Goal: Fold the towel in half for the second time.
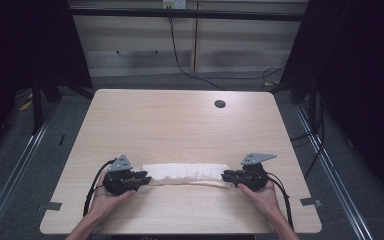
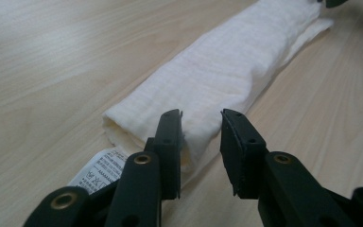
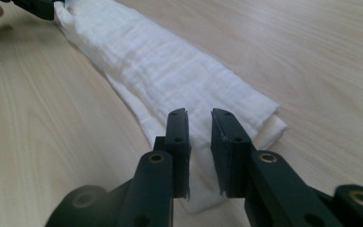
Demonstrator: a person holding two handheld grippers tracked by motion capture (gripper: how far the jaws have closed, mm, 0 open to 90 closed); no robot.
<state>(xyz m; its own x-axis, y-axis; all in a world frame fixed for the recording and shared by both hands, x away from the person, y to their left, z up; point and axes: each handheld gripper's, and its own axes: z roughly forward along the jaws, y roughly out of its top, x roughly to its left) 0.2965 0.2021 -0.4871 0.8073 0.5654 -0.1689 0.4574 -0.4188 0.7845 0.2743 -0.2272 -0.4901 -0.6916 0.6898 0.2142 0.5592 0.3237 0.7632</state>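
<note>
On the near half of the wooden table [image 1: 180, 120], a white cloth [image 1: 187, 173] folded into a long narrow band, lying flat between the two grippers. At its left end, the left gripper [image 1: 144, 179], jaws parted a little, the cloth's edge in the gap but the pads [image 2: 170, 142] off it, nothing gripped; a care label [image 2: 99, 171] poking out beside that end. At the right end, the right gripper [image 1: 226, 176], jaws likewise slightly apart over the corner of the cloth [image 3: 170, 71], pads [image 3: 177, 142] clear of the fabric. Judged from this: a fold just laid down and let go, both ends released. Next, probably, backing both grippers off the ends without dragging the fabric, then taking a fresh hold for another fold, lengthwise or end to end, with care to pinch all layers together.
</note>
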